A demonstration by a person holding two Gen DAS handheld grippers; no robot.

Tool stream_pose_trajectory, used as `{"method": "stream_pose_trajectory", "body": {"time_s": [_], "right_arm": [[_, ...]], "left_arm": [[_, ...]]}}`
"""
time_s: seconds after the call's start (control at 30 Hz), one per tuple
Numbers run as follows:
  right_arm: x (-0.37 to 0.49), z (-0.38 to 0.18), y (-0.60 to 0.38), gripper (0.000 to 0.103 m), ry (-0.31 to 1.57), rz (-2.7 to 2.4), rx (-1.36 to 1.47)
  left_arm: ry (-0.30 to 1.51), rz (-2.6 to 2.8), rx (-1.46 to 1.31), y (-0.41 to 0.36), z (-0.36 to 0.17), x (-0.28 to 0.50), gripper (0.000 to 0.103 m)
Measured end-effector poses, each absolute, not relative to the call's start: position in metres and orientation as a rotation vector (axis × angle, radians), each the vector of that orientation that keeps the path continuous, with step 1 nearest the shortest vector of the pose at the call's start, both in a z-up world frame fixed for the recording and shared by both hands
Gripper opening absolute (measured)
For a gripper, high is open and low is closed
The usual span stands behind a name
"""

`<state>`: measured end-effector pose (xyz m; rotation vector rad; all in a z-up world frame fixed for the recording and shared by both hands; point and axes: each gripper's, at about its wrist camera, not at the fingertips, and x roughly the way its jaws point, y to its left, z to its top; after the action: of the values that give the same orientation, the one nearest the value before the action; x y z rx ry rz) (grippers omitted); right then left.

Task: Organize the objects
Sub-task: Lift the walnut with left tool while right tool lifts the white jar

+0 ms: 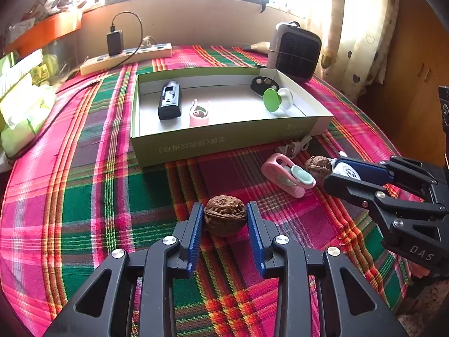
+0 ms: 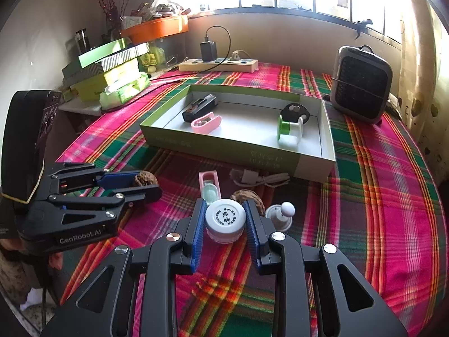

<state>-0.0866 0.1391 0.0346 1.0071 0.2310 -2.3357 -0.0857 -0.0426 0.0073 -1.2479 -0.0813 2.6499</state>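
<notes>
The walnut [image 1: 225, 215] sits between the blue pads of the left gripper [image 1: 225, 219], whose jaws are closed on its sides; it seems to rest on the plaid cloth [image 1: 84, 191] of the surface, though the view is too poor to say whether it is lifted clear. The left gripper points forward and down toward the cloth. To its right, the right gripper [image 2: 225, 220] has its jaws closed on a white bottle cap [image 2: 224, 220] with printed characters on top, likewise angled downward, and the two tools lie near each other, side by side. A second walnut [image 2: 248, 198] lies just beyond the cap, touching or nearly touching it. Left of that walnut is a pink clip [image 2: 209, 186] with a pale green piece, and right of the cap stands a small white knobbed piece [image 2: 280, 216]. A coiled white cable [image 2: 261, 179] lies farther back against the near wall of the green box [image 1: 224, 146]. Inside the box are a black device [image 1: 169, 100] and another pink clip [image 1: 199, 113] at the left, and a green and white spool [image 1: 276, 99] with a black disc [image 1: 263, 84] at the right. Beyond the box are a power strip [image 1: 126, 59] and a small heater [image 1: 294, 52]
</notes>
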Motion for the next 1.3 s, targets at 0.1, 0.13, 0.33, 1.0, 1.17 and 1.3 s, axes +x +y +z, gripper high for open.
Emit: {"method": "stream_pose_trajectory", "body": {"time_s": [0.1,0.13,0.33,1.0,1.17,1.3], "right_arm": [[-0.085,0.031,0.148,0.029,0.216,-2.353,1.029],[-0.086,0.029,0.151,0.029,0.21,-2.359,1.037],[-0.089,0.021,0.16,0.029,0.205,-2.391,1.077],[-0.091,0.014,0.159,0.03,0.22,-2.376,1.14],[-0.09,0.014,0.159,0.041,0.223,-2.375,1.139],[-0.09,0.014,0.158,0.041,0.241,-2.388,1.142]], "left_arm": [[-0.083,2.65,-1.243,-0.045,0.006,-0.085,0.029],[-0.087,2.649,-1.244,-0.045,0.006,-0.085,0.029],[-0.072,2.653,-1.251,-0.042,0.006,-0.085,0.029],[-0.052,2.656,-1.262,-0.039,0.007,-0.088,0.033],[-0.052,2.656,-1.262,-0.039,0.007,-0.088,0.034],[-0.055,2.661,-1.263,-0.039,0.007,-0.088,0.034]]}}
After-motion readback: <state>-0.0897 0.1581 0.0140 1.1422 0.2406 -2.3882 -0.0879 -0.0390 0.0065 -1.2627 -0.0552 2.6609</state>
